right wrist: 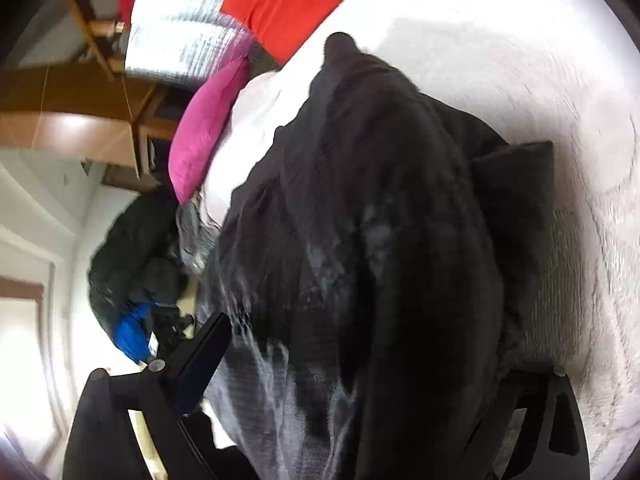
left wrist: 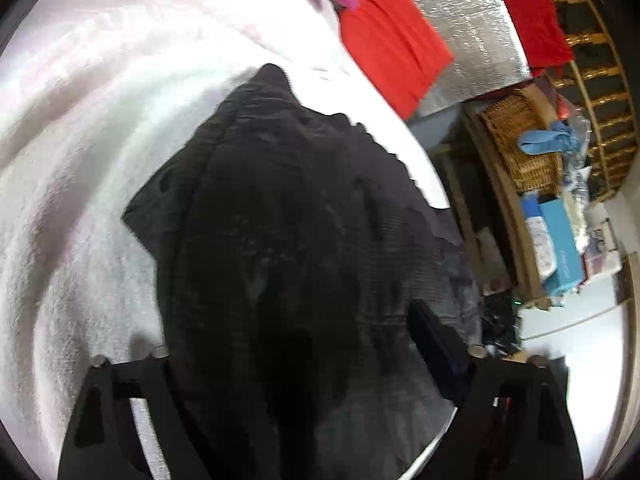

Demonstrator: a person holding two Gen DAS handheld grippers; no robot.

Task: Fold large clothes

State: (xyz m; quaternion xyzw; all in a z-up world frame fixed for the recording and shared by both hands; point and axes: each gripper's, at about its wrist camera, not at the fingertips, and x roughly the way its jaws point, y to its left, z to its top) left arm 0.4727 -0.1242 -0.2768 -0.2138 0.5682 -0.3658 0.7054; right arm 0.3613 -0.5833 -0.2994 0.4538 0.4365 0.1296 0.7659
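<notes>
Dark ribbed garment (left wrist: 288, 240) bunched on white bed (left wrist: 80, 160); both hand-held grippers' grip hidden, cannot tell; wicker basket (left wrist: 524, 148) at 3 o'clock, left view only.

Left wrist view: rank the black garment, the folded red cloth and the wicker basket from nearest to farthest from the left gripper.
1. Black garment: nearest, bunched between the fingers of the left gripper and spread ahead on the white blanket.
2. Wicker basket: off to the right, beyond the bed's edge.
3. Folded red cloth: farthest, at the top, past the garment's far tip.
</notes>
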